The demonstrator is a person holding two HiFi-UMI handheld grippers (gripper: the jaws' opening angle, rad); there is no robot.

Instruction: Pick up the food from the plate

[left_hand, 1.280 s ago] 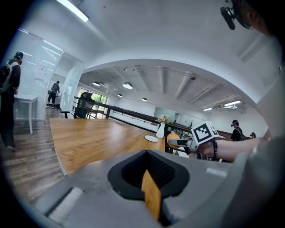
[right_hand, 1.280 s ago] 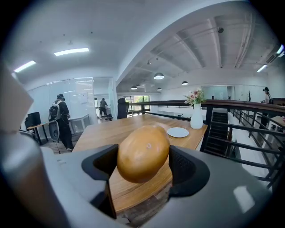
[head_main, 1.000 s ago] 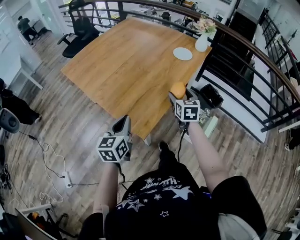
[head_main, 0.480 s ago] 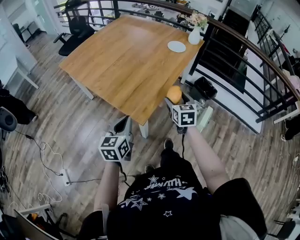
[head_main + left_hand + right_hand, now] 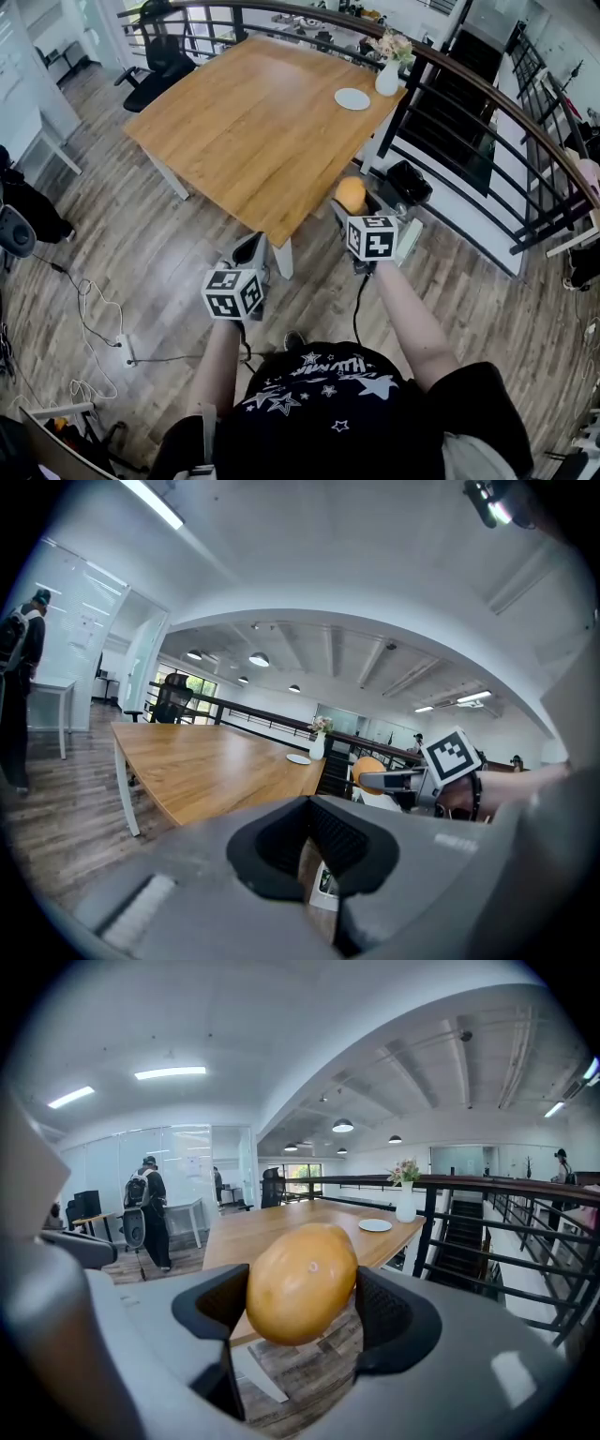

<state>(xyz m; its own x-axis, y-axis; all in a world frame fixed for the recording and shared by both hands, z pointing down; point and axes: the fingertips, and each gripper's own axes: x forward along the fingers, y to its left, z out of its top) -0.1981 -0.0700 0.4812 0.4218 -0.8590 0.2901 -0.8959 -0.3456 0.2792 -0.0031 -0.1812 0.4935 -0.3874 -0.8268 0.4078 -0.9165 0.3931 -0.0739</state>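
Observation:
A rounded orange-yellow food item (image 5: 351, 192) sits between the jaws of my right gripper (image 5: 352, 202), which is shut on it, out past the wooden table's (image 5: 253, 122) near corner and above the floor. In the right gripper view the food (image 5: 302, 1279) fills the gap of the right gripper (image 5: 302, 1314). A white plate (image 5: 352, 98) lies bare at the table's far corner beside a white vase (image 5: 387, 77) of flowers. My left gripper (image 5: 251, 249) hangs lower left, off the table. In the left gripper view its pads (image 5: 281, 841) meet with nothing between them.
A dark metal railing (image 5: 487, 103) curves round the table's far and right sides. A black bag (image 5: 405, 184) lies on the floor by the railing. A black office chair (image 5: 157, 58) stands at the far left. Cables (image 5: 94, 319) trail on the floor. A person (image 5: 150, 1206) stands far off.
Both grippers have drawn back from the table, so the table and plate look farther off. The food stays held in the right gripper. The left gripper is unchanged.

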